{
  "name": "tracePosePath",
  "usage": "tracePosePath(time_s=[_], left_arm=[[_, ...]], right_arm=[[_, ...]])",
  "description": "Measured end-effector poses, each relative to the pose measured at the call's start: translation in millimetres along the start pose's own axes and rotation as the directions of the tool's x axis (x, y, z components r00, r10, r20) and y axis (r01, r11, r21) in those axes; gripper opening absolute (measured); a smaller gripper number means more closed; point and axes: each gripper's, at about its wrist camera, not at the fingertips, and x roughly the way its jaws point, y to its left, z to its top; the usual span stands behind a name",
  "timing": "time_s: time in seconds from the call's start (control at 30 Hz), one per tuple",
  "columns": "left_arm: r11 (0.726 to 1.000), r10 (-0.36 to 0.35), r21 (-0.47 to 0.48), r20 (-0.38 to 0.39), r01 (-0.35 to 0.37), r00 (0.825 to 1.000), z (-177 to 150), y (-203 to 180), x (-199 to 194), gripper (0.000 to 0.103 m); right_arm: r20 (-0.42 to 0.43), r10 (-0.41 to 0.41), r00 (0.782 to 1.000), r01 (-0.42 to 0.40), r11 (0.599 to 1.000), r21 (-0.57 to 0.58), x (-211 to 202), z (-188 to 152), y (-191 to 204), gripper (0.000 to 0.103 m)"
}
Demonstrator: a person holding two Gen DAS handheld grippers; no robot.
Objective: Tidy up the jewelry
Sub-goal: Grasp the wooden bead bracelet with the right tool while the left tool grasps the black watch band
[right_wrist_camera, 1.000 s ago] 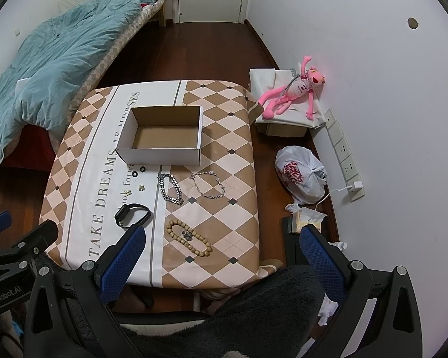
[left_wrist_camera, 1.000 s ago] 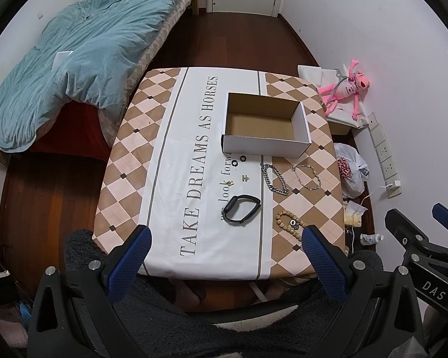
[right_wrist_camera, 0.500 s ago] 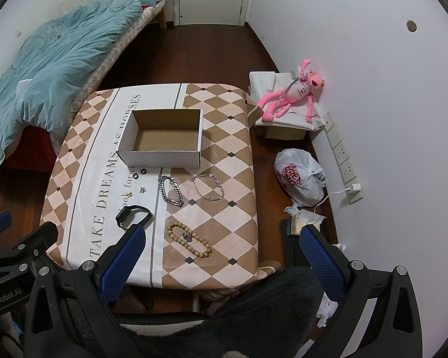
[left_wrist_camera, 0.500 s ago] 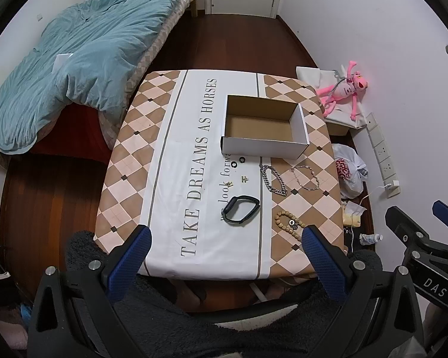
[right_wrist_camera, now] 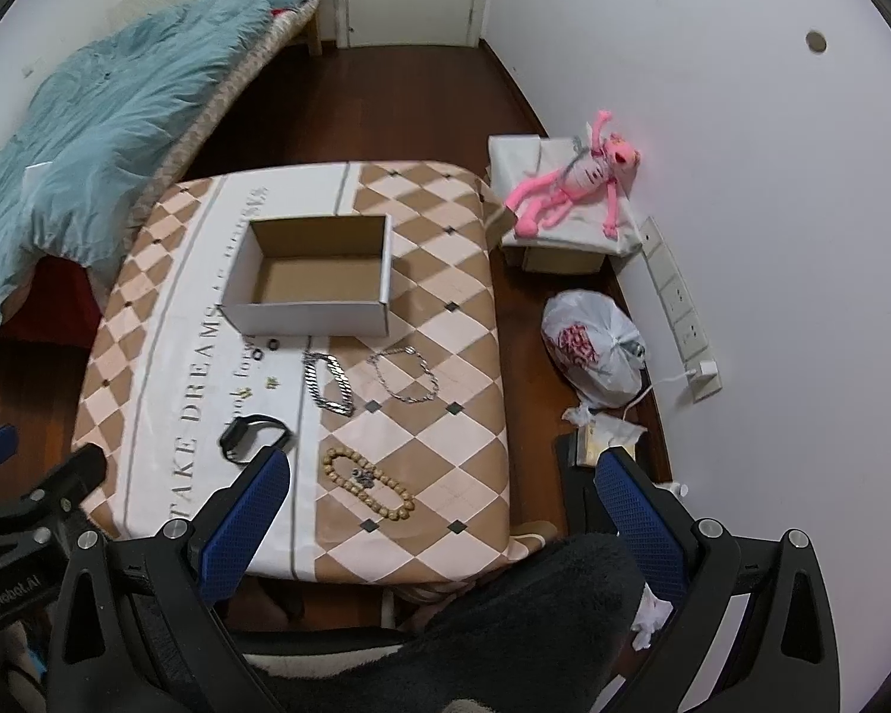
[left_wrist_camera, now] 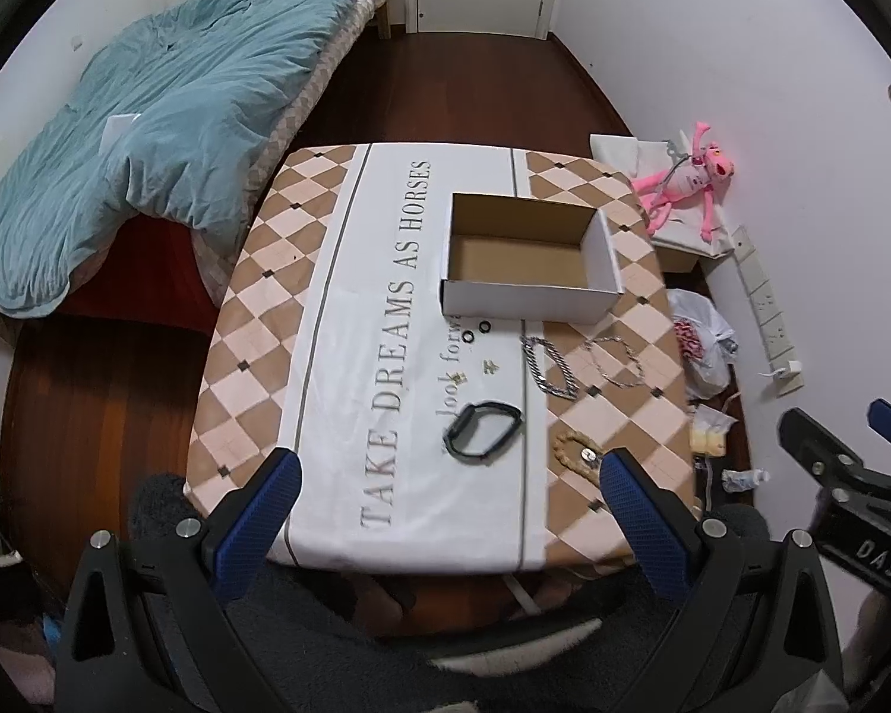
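Note:
An open cardboard box [left_wrist_camera: 528, 255] [right_wrist_camera: 312, 276] stands empty on the checked tablecloth [left_wrist_camera: 338, 356]. In front of it lie two small black rings [left_wrist_camera: 477, 331], two tiny gold studs [left_wrist_camera: 475, 369], a thick silver chain [left_wrist_camera: 549, 365] [right_wrist_camera: 328, 383], a thin silver chain [left_wrist_camera: 615, 361] [right_wrist_camera: 403, 374], a black band [left_wrist_camera: 482, 423] [right_wrist_camera: 252, 431] and a wooden bead bracelet [left_wrist_camera: 576, 454] [right_wrist_camera: 367, 484]. My left gripper [left_wrist_camera: 445, 499] and my right gripper [right_wrist_camera: 439, 499] are both open and empty, held high above the table's near edge.
A bed with a teal duvet [left_wrist_camera: 148, 119] stands to the left. A pink plush toy [right_wrist_camera: 570, 190] lies on a low white box by the right wall, with a plastic bag [right_wrist_camera: 594, 356] and a power strip [right_wrist_camera: 683, 315] on the floor.
Both grippers have drifted slightly; the right wrist view has shifted so the table sits a little more to the right and nearer. Nothing on the table has moved.

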Motion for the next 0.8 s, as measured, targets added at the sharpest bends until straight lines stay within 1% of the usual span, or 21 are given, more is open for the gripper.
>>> tracePosePath(time_s=[0.1, 0.17, 0.23, 0.27, 0.33, 0.4, 0.43, 0.5, 0.53, 0.6, 0.67, 0.7, 0.73, 0.8], left_arm=[[0.999, 0.045, 0.003, -0.007, -0.045, 0.999, 6.1, 1.7, 25.6, 0.103], [0.998, 0.069, 0.009, -0.017, -0.069, 0.997, 4.9, 2.4, 52.1, 0.103], [0.994, 0.109, 0.024, -0.043, -0.108, 0.993, 4.0, 4.1, 77.6, 0.103], [0.993, 0.114, 0.029, -0.056, -0.112, 0.992, 3.5, 4.5, 89.2, 0.103], [0.99, 0.139, 0.033, -0.093, -0.137, 0.986, 0.5, 5.9, 112.8, 0.103], [0.99, 0.138, 0.033, -0.131, -0.135, 0.982, -4.7, 8.4, 135.4, 0.103], [0.989, 0.146, 0.032, -0.144, -0.143, 0.979, -8.5, 8.5, 143.1, 0.103], [0.989, 0.149, 0.036, -0.162, -0.145, 0.976, -14.2, 7.7, 154.1, 0.103], [0.988, 0.154, 0.039, -0.174, -0.15, 0.973, -16.8, 7.9, 159.9, 0.103], [0.988, 0.156, 0.047, -0.183, -0.15, 0.971, -20.6, 7.0, 166.2, 0.103], [0.987, 0.161, 0.061, -0.193, -0.152, 0.968, -23.2, 6.5, 172.6, 0.103], [0.986, 0.161, 0.066, -0.198, -0.151, 0.967, -24.4, 6.1, 176.3, 0.103], [0.986, 0.161, 0.07, -0.204, -0.149, 0.966, -25.2, 6.2, 179.0, 0.102], [0.988, 0.151, 0.073, -0.217, -0.138, 0.964, -25.7, 6.7, 184.0, 0.102]], right_arm=[[-0.05, -0.014, 0.999, 0.014, 1.0, 0.015, 34.7, 0.4, -5.9, 0.103], [-0.094, -0.03, 0.995, 0.032, 0.999, 0.018, 61.2, 0.0, -8.6, 0.103], [-0.136, -0.041, 0.99, 0.043, 0.999, 0.013, 90.9, -2.9, -9.0, 0.103], [-0.165, -0.042, 0.985, 0.044, 0.999, 0.011, 107.6, -5.9, -8.6, 0.103], [-0.216, -0.009, 0.976, 0.013, 1.0, 0.017, 139.7, -14.9, -7.5, 0.103], [-0.266, 0.025, 0.964, -0.021, 1.0, 0.017, 169.1, -23.4, -2.5, 0.101], [-0.277, 0.033, 0.96, -0.031, 0.999, 0.013, 180.0, -28.6, 0.0, 0.099], [-0.304, 0.035, 0.952, -0.04, 0.999, -0.009, 200.8, -38.5, 8.0, 0.092], [-0.312, 0.034, 0.949, -0.042, 0.999, -0.02, 208.3, -42.9, 12.0, 0.09], [-0.335, 0.029, 0.942, -0.045, 0.998, -0.038, 222.4, -50.2, 17.6, 0.081], [-0.347, 0.02, 0.938, -0.044, 0.997, -0.06, 232.0, -56.1, 21.9, 0.077], [-0.36, 0.011, 0.933, -0.041, 0.996, -0.075, 237.3, -59.5, 24.2, 0.072], [-0.363, 0.024, 0.932, -0.054, 0.996, -0.072, 238.3, -60.3, 24.6, 0.071], [-0.358, 0.061, 0.932, -0.083, 0.995, -0.049, 238.3, -60.3, 23.5, 0.064]])
